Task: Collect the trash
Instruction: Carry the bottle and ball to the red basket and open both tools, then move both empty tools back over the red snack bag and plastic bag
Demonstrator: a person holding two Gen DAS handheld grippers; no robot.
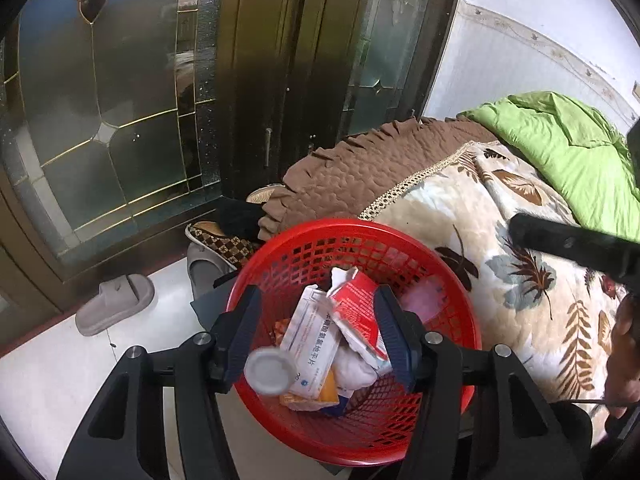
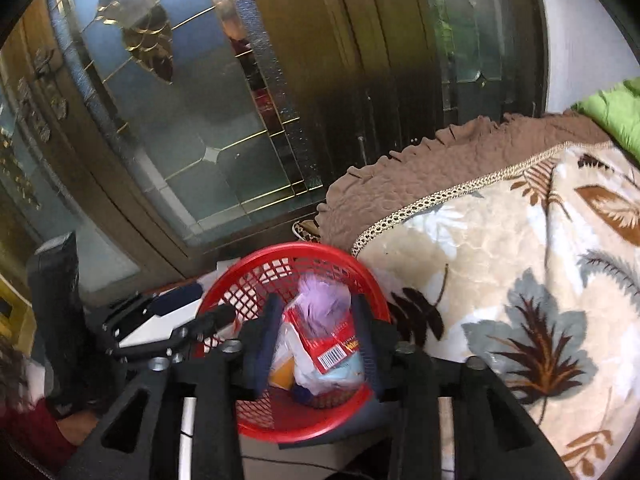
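Note:
A red mesh basket stands on the floor beside the bed and shows in the right wrist view too. It holds trash: a white medicine box, a red and white wrapper, white tissue, an orange packet. A white bottle cap end sits blurred over the basket between my left gripper's open jaws. My right gripper is open over the basket, above a red barcoded wrapper and a lilac bag. I cannot tell whether either gripper touches the trash.
A bed with a leaf-patterned blanket, brown quilt and green duvet lies right of the basket. A dark wardrobe with leaded glass doors stands behind. Grey slippers and a checkered shoe lie on the pale floor.

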